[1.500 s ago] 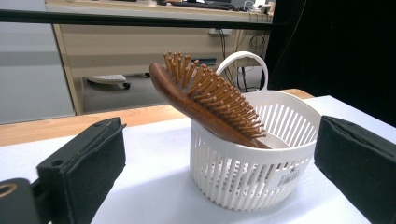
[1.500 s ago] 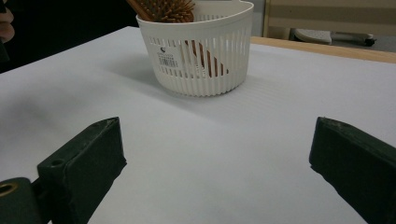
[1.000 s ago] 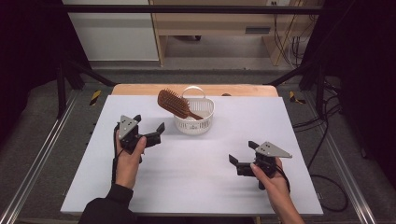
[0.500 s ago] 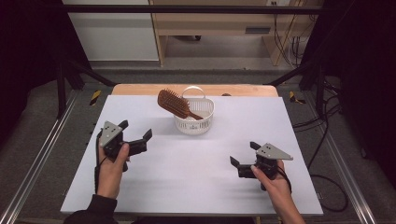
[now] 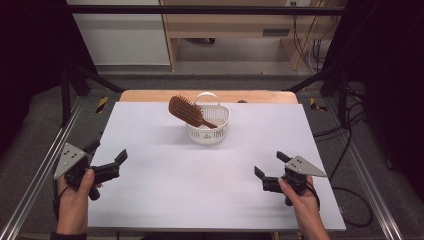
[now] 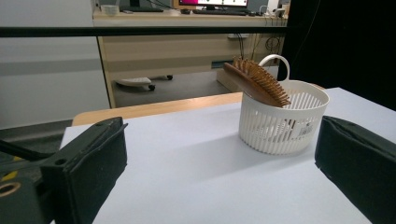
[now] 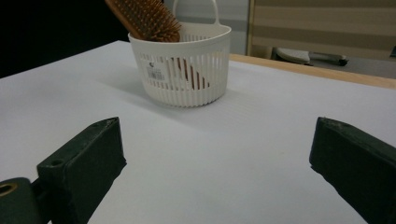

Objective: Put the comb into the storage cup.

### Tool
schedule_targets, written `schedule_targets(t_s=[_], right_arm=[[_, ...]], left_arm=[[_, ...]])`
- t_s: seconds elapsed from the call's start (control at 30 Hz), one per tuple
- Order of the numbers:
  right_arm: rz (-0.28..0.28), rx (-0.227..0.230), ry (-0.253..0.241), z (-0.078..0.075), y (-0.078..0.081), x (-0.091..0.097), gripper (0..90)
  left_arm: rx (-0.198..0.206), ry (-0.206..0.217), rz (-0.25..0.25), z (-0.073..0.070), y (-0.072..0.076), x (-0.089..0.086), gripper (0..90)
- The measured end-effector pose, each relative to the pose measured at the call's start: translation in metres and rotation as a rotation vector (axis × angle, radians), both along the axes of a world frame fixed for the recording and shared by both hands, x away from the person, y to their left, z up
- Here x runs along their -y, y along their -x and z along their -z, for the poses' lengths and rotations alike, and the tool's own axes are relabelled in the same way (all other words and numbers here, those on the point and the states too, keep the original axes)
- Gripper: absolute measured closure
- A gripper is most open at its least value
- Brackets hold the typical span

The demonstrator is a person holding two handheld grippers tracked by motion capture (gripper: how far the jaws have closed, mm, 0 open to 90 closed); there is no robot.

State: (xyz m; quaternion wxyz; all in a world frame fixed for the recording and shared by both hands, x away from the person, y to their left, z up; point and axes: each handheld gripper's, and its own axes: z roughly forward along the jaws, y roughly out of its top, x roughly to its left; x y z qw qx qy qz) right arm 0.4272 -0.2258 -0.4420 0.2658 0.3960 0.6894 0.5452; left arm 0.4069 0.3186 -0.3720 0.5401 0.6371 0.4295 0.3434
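Beyond both tongs | hairbrush (image 5: 187, 111) tilted in basket (image 5: 216, 131)

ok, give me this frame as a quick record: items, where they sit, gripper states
surface: white table
basket: white slotted basket, upright, far centre of the table
brush: brown hairbrush, handle down in the basket, bristled head leaning out over the rim
left gripper: near the table's left edge, jaws open, holding nothing
right gripper: near the front right, jaws open, holding nothing
contact: both grippers well apart from the basket
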Motion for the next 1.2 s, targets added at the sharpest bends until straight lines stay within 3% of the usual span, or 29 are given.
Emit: schedule_targets(t_s=[0.2,0.37,0.6,0.8,1.2], right_arm=[[0.021,0.026,0.0,-0.001,0.004,0.01,3.3],[0.023,0.066,0.045,-0.001,0.01,0.015,3.4],[0.019,0.058,0.052,0.002,0.015,0.024,3.4],[0.016,0.049,0.053,0.004,0.014,0.024,3.4],[-0.002,0.044,0.052,0.006,0.012,0.02,3.4]], left_arm=[[0.001,0.006,-0.028,0.015,0.006,-0.013,2.3],[-0.001,0.015,-0.032,0.032,0.006,-0.014,3.1],[-0.002,0.028,-0.034,0.053,0.01,-0.01,3.1],[-0.002,0.007,-0.013,0.059,0.012,-0.005,3.3],[-0.015,0.031,0.048,0.068,0.023,0.003,3.3]])
